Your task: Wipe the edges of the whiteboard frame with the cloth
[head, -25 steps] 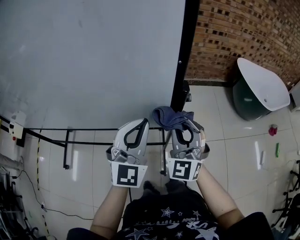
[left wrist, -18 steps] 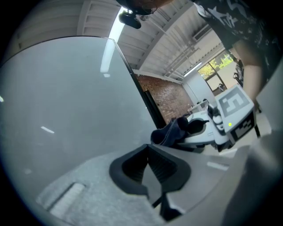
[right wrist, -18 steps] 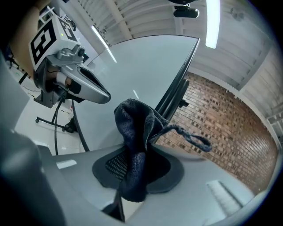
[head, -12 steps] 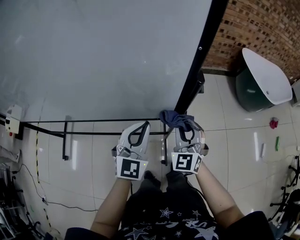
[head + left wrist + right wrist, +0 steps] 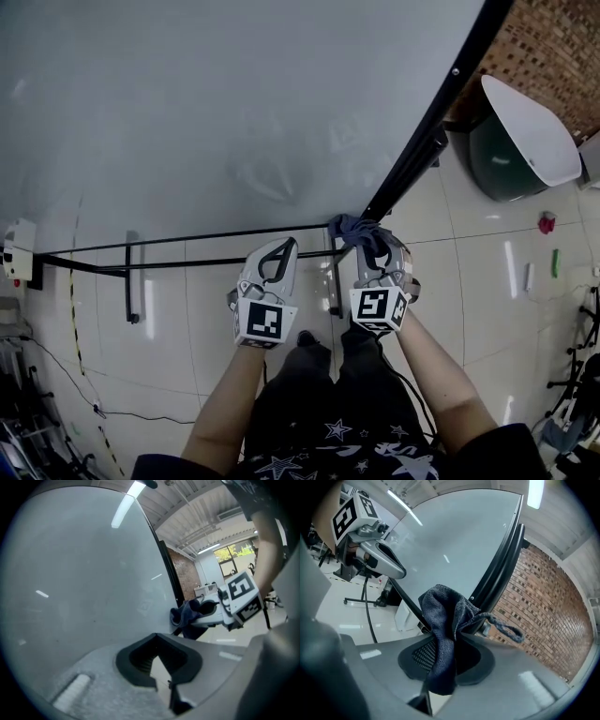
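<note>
The whiteboard (image 5: pixel 216 112) fills the head view, with its black frame's right edge (image 5: pixel 441 112) slanting down to the lower right corner. A dark blue cloth (image 5: pixel 354 227) is bunched against that corner, and my right gripper (image 5: pixel 370 246) is shut on it. In the right gripper view the cloth (image 5: pixel 445 620) hangs through the jaws, in front of the frame (image 5: pixel 506 559). My left gripper (image 5: pixel 281 253) is shut and holds nothing, just below the board's bottom edge and to the left of the cloth. In its own view the left gripper (image 5: pixel 158 660) faces the board (image 5: pixel 84 573).
A black stand bar (image 5: pixel 131 291) runs under the board. A dark green tub with a white lid (image 5: pixel 520 141) stands by the brick wall (image 5: pixel 562 47) at right. Small pink (image 5: pixel 546 223) and green (image 5: pixel 555 262) items lie on the tiled floor. A white box (image 5: pixel 19 251) and cables are at left.
The head view has swung, so the frame's right edge now slants more. Both grippers sit a little lower and further right, and the cloth stays against the frame's lower right corner.
</note>
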A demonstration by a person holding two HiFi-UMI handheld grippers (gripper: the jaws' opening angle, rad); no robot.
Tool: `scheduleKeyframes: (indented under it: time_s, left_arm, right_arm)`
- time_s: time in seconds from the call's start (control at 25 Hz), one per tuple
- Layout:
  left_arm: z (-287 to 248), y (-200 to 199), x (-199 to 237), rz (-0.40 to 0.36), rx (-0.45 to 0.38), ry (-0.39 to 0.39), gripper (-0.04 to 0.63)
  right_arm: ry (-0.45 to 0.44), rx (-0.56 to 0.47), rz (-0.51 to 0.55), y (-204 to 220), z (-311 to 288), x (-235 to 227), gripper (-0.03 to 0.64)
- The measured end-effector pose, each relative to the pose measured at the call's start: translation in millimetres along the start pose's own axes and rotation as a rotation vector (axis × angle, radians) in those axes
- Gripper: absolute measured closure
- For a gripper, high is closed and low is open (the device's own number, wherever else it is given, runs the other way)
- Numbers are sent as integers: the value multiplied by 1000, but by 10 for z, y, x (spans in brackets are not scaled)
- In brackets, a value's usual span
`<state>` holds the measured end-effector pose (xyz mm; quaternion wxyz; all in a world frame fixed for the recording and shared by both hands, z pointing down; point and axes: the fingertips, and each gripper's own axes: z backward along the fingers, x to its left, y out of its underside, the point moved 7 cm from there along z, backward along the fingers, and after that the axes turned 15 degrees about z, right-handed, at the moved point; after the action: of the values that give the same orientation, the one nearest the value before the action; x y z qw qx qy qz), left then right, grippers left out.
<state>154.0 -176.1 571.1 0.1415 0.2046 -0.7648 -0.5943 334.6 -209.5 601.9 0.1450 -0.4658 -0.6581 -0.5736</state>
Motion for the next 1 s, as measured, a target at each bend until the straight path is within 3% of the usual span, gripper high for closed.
scheduleKeyframes:
  time_s: [0.32,0.6,1.0]
  left_arm:
    - [82,241,123,28,49,13,592]
    - [78,224,162,49,46,-18,592]
    - [101,162,175,28,99,-103,592]
  right_arm:
    - [15,54,-32,7,-50,56,537]
    - [-1,77,-35,22,-56,50,537]
    - [-109,-63,-4,-75,-169,187,537]
